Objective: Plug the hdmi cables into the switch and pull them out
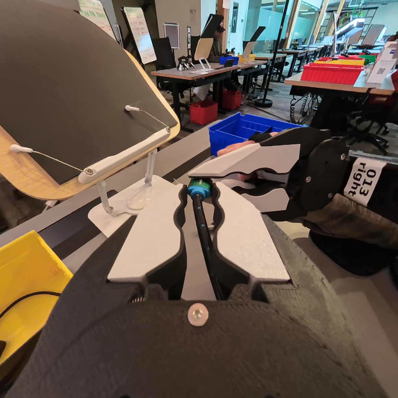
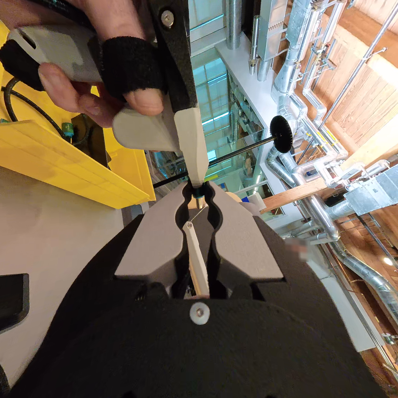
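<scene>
Both grippers, left gripper (image 1: 199, 189) and right gripper (image 2: 199, 189), have jaws clamped on the HDMI plug (image 1: 199, 186). Its rigid green shell looks the best hold. The braided cable (image 1: 204, 232) behind the plug is probably floppy.

R gripper (image 2: 198, 190) tips pinch green-blue HDMI plug (image 2: 197, 192), L gripper's white finger (image 2: 192, 148) touching it from above; yellow bin (image 2: 71, 159) left.

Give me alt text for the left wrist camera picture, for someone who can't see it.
The left gripper pinches the green and blue plug of a black braided cable above a grey table, while the right gripper closes on the same plug from the right. Behind them stand a tilted wooden board stand, a blue plastic bin and a yellow plastic bin.
</scene>
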Tool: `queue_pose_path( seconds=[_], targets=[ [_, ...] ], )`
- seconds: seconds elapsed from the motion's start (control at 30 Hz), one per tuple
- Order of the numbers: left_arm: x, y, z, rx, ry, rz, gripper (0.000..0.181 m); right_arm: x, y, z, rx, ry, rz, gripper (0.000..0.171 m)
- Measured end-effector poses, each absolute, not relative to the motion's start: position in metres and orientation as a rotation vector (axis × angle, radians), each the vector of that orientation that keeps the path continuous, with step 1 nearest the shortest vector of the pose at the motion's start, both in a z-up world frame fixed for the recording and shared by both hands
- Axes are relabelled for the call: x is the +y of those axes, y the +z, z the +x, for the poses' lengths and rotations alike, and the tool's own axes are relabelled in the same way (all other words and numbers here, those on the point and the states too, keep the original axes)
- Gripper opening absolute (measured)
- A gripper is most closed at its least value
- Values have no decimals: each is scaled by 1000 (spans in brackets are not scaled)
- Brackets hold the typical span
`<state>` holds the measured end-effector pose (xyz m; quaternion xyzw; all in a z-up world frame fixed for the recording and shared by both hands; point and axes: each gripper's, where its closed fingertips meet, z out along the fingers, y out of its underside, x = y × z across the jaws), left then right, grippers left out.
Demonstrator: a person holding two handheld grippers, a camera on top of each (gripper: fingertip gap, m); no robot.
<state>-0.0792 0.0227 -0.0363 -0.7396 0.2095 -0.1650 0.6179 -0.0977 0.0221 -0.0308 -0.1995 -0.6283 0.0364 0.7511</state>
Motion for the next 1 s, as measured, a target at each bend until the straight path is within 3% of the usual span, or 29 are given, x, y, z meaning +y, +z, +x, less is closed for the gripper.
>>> queue_pose_path(
  seconds=[0.23,0.37,0.77,1.0],
  targets=[
    [20,-36,-81,454,-354,-1675,21,19,-31,-99,-1390,116,-445,9],
    [20,-34,-87,424,-335,-1646,21,16,-26,-97,-1402,168,-447,26],
    [40,14,-100,563,-405,-1594,21,75,4,-54,-1472,288,-723,21],
    [50,22,-101,636,-495,-1595,21,50,-46,-31,-1814,146,-649,36]
  ],
)
